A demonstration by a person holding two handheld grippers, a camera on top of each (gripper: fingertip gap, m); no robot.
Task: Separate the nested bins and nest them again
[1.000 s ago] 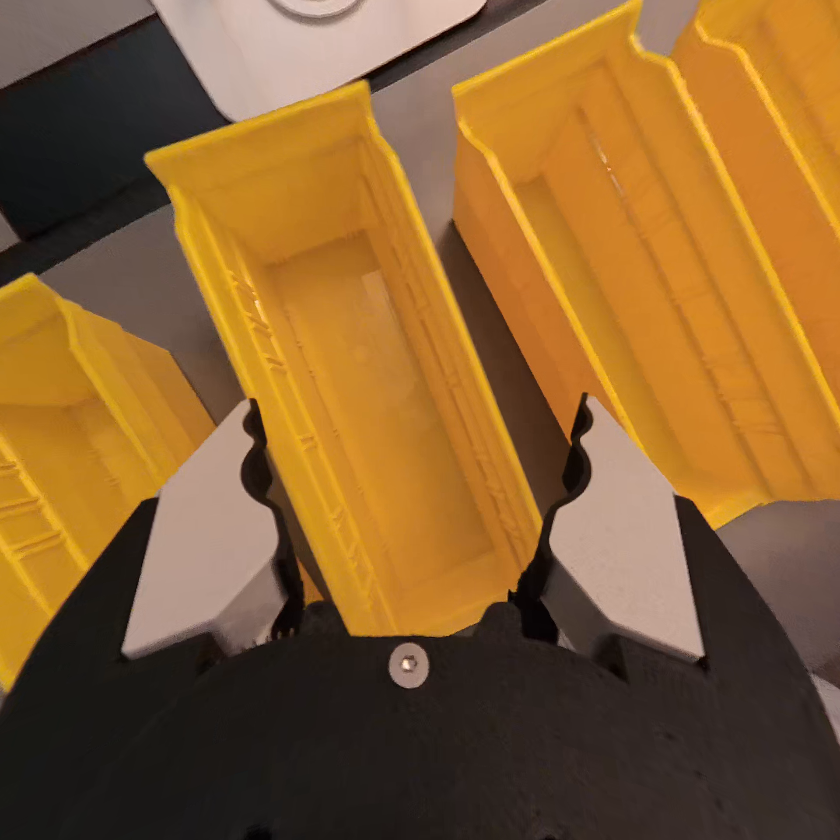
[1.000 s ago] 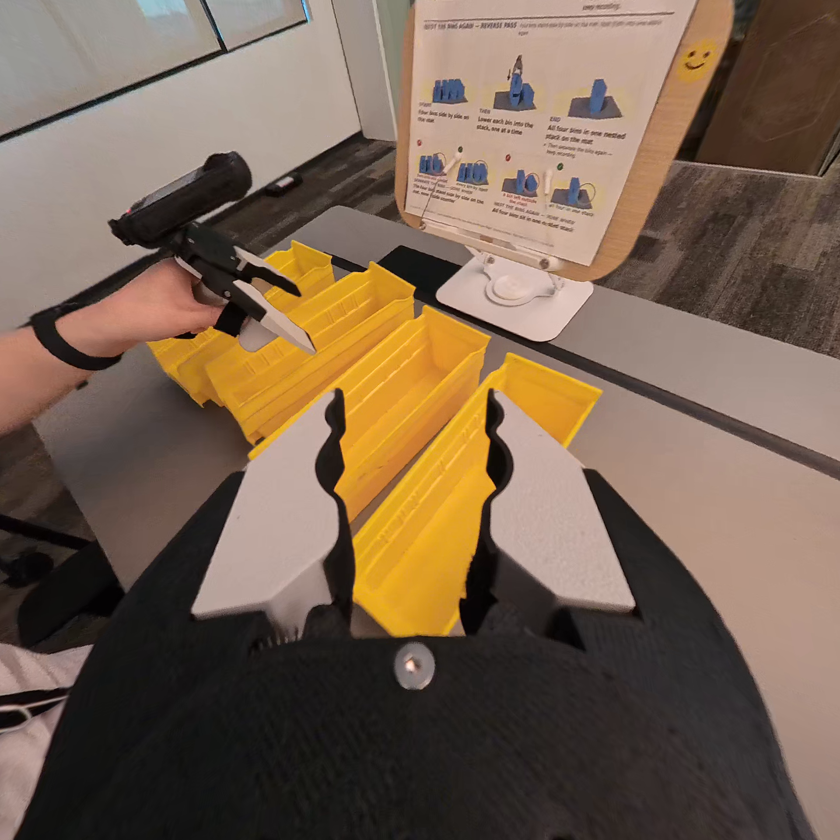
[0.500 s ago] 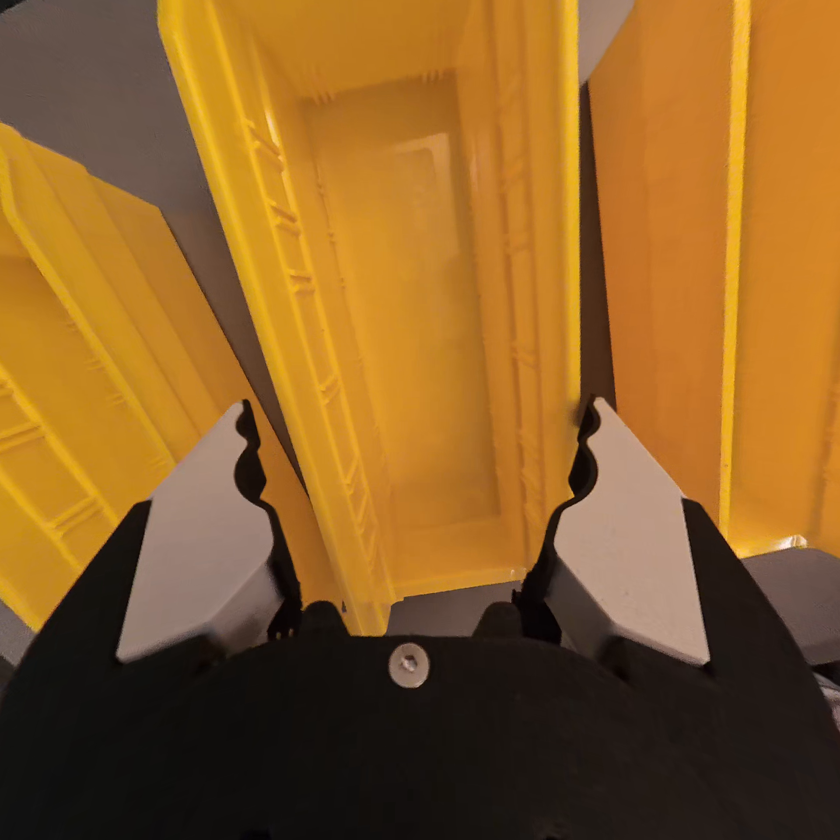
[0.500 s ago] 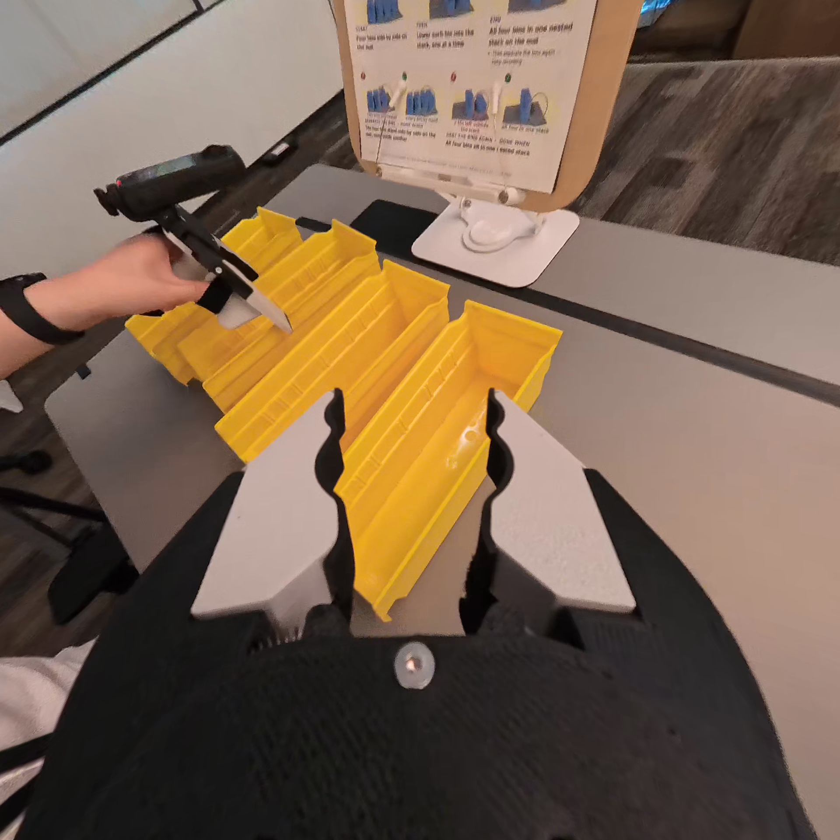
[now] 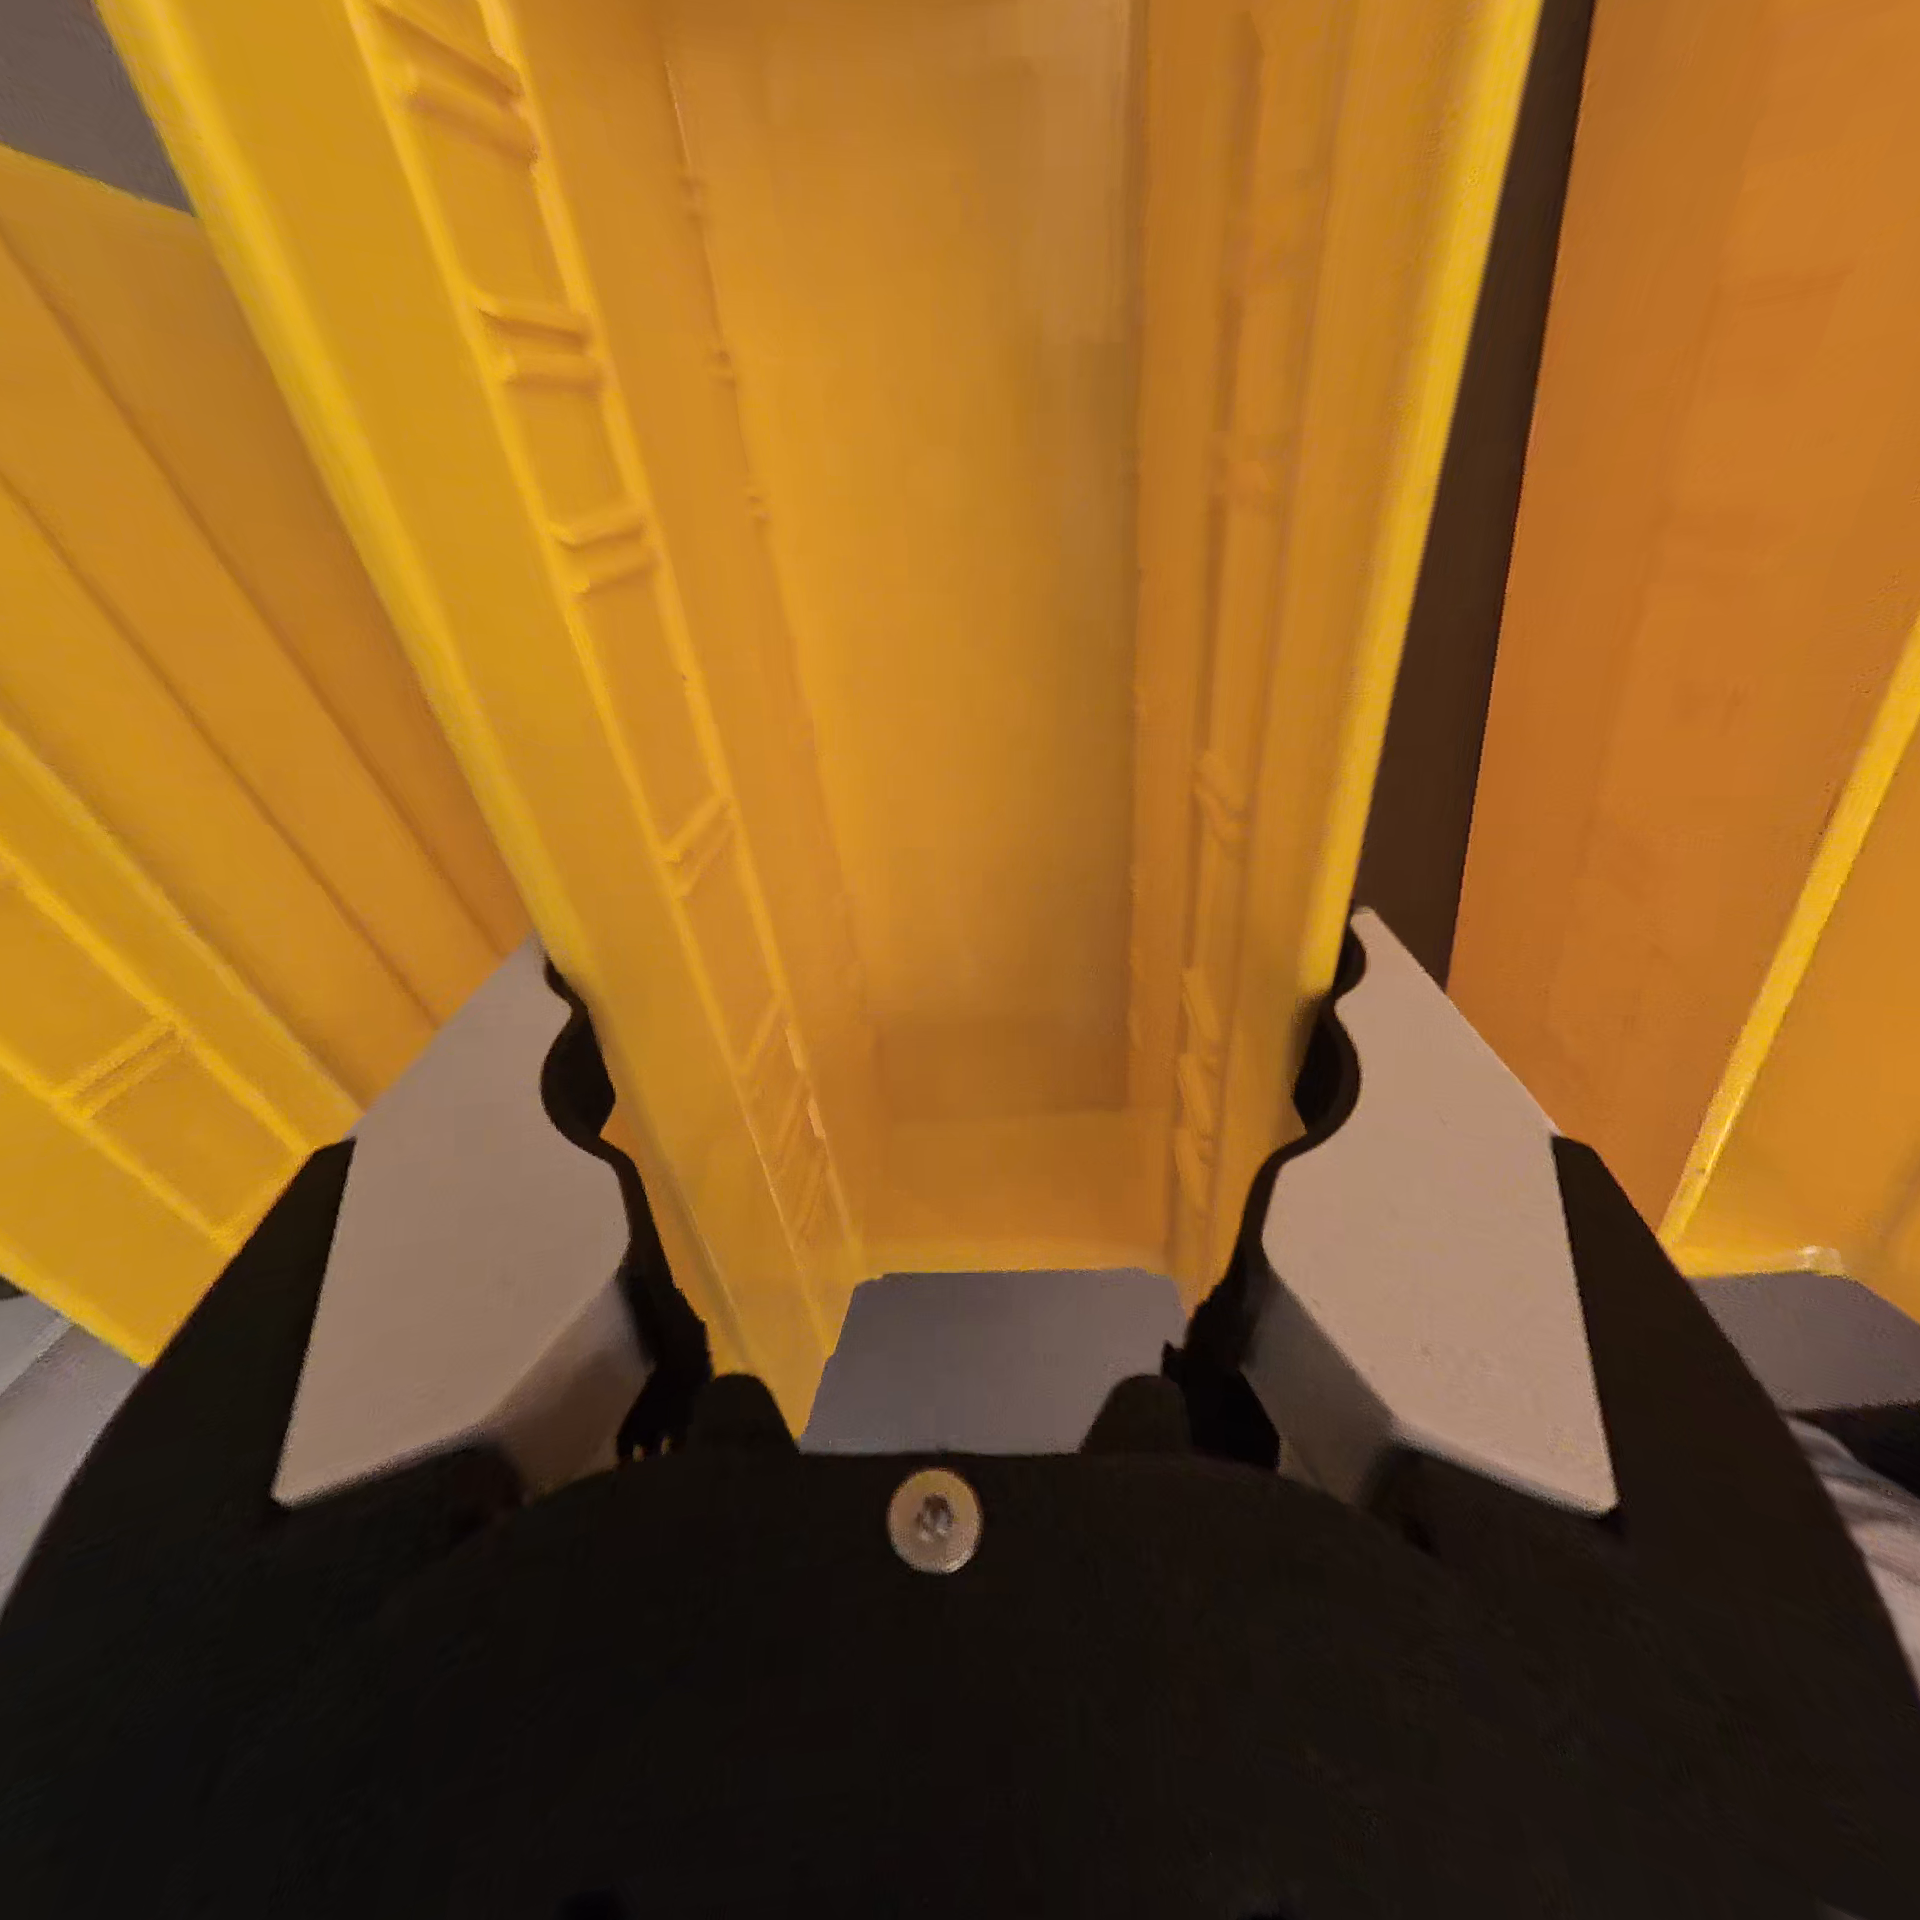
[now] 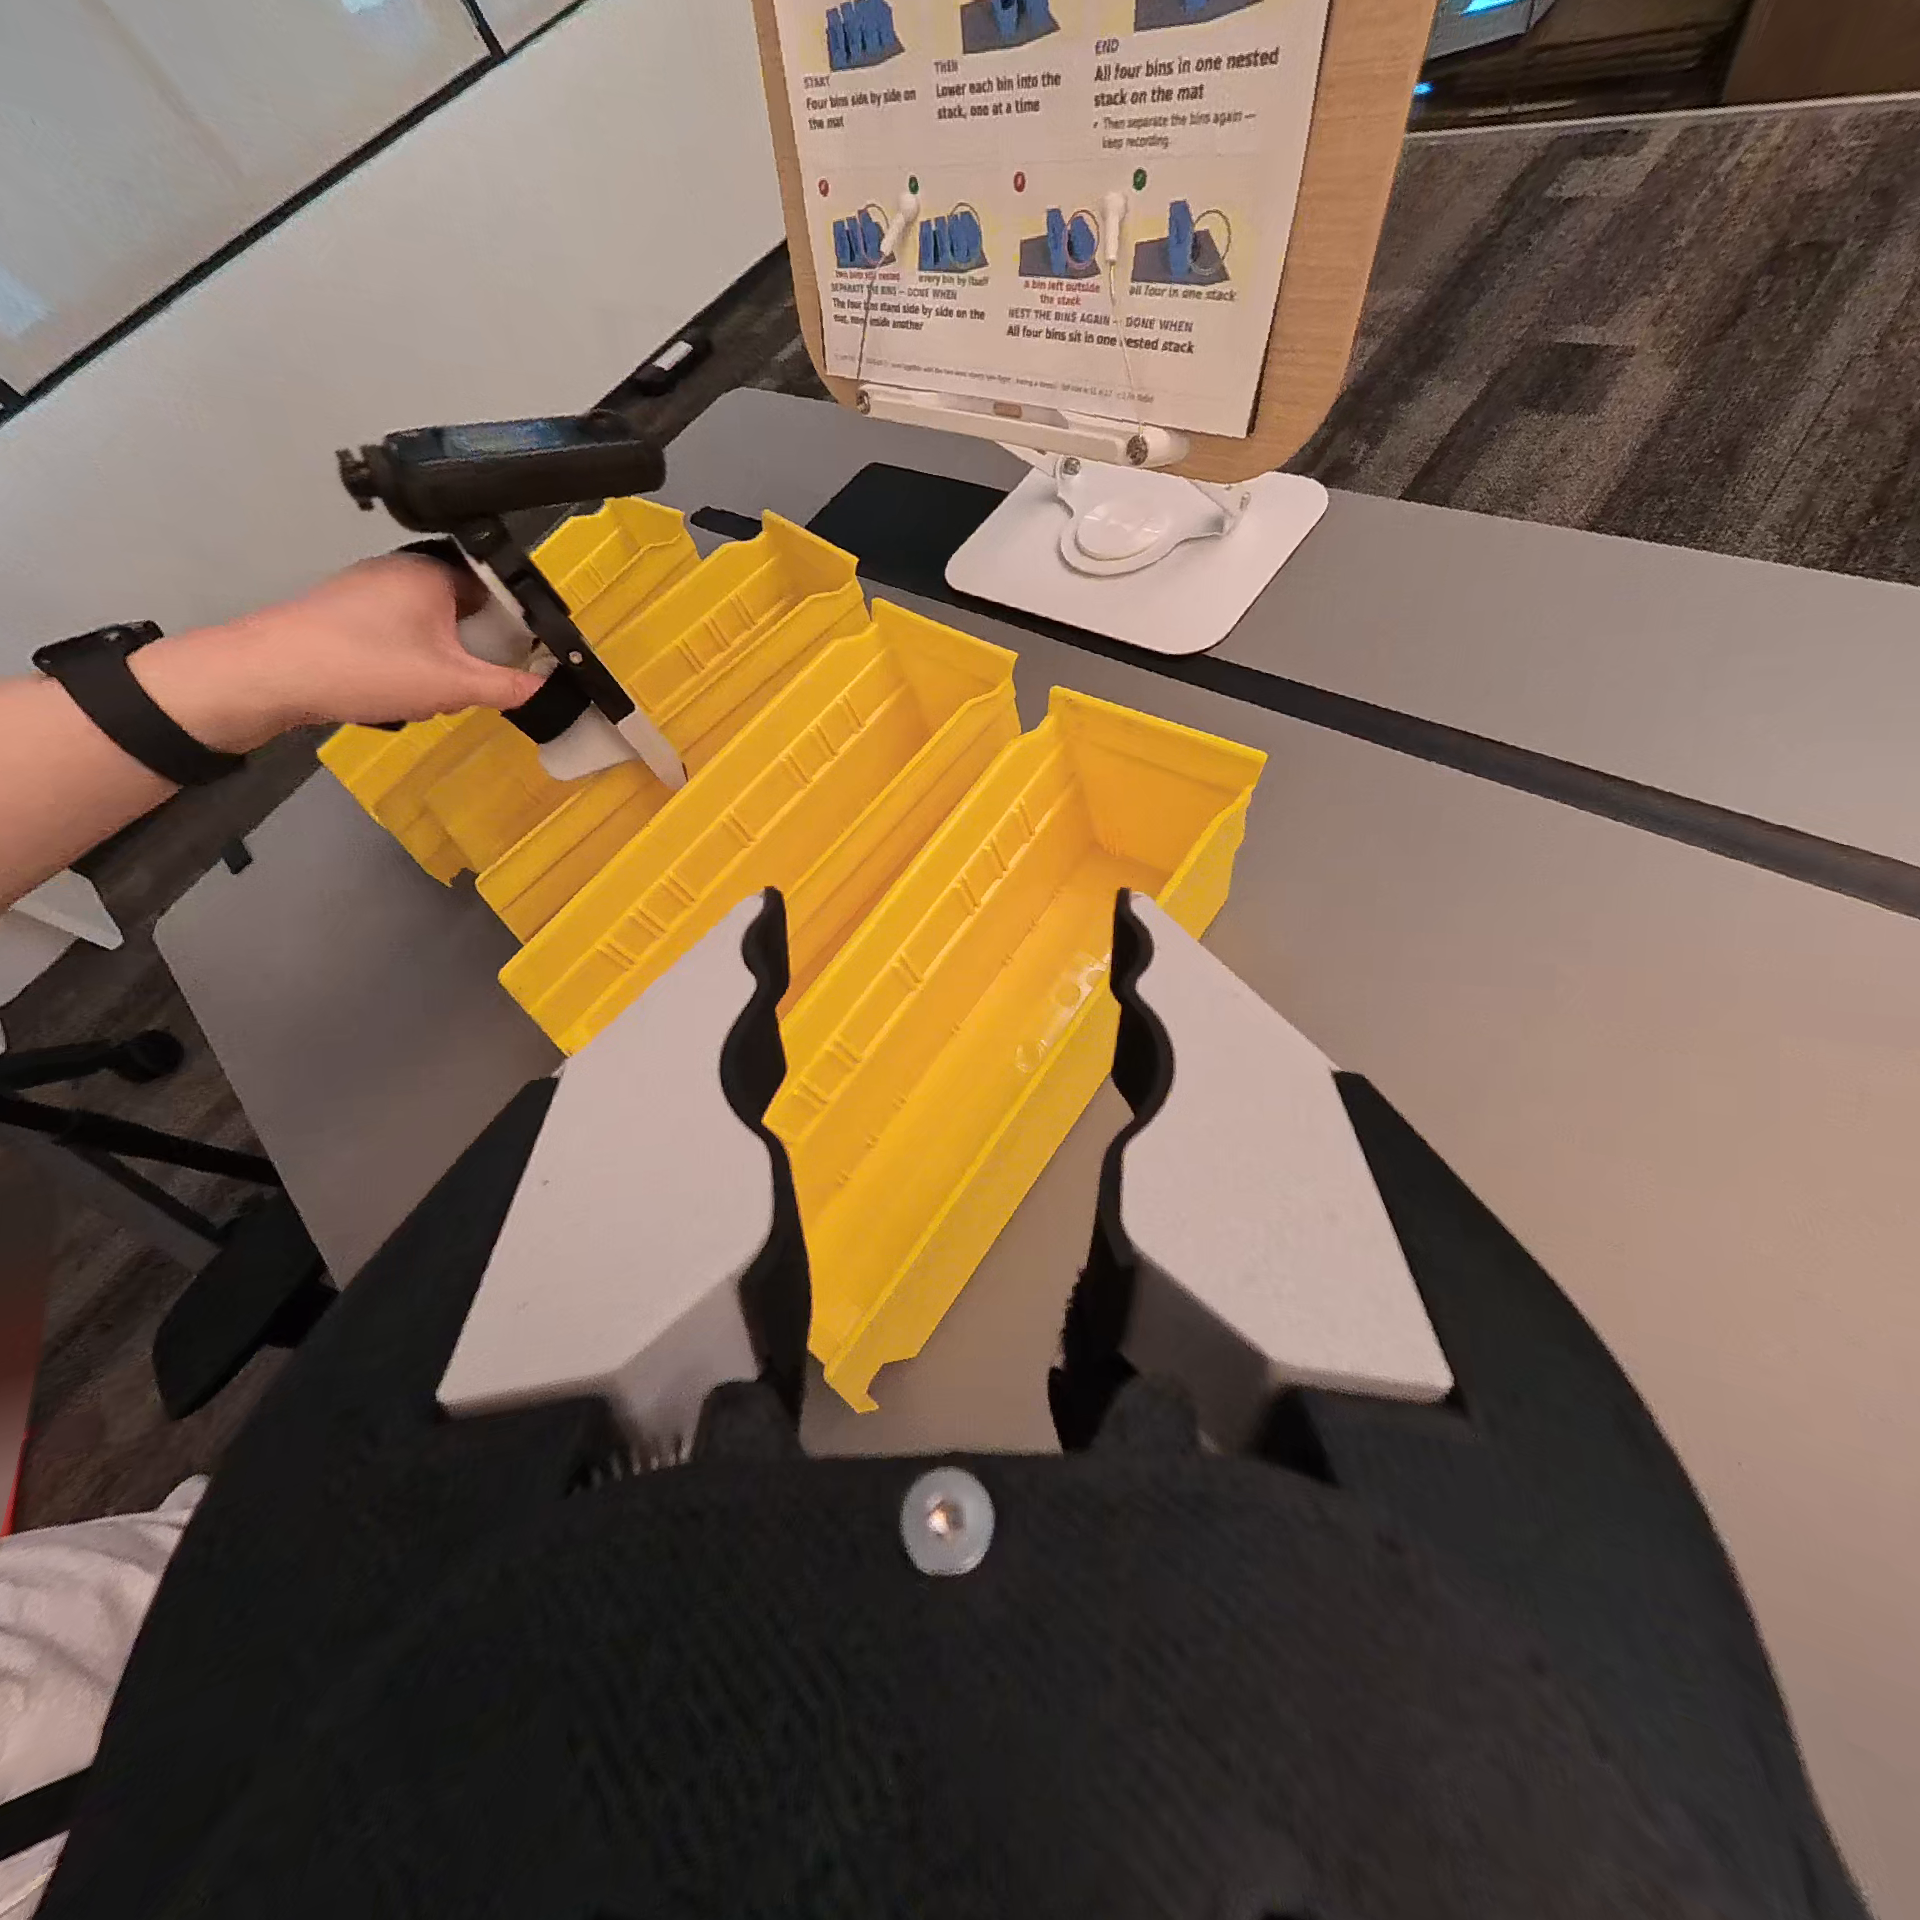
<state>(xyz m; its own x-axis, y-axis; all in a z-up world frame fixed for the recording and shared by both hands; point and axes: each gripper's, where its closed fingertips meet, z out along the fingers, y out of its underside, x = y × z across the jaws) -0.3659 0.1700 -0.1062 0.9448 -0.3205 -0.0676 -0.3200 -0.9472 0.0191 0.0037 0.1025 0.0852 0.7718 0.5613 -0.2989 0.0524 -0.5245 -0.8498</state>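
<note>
Four yellow bins [image 6: 831, 790] sit side by side on the grey surface [image 6: 1558, 1039]. The left tool [image 5: 951, 1023] is wide open around one bin [image 5: 987, 623]. The right tool [image 6: 945, 1039] hangs open, holding nothing.

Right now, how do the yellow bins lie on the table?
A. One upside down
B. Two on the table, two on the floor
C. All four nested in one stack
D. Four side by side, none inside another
D: the right wrist view shows four bins in a row on the table, each open side up.
</note>
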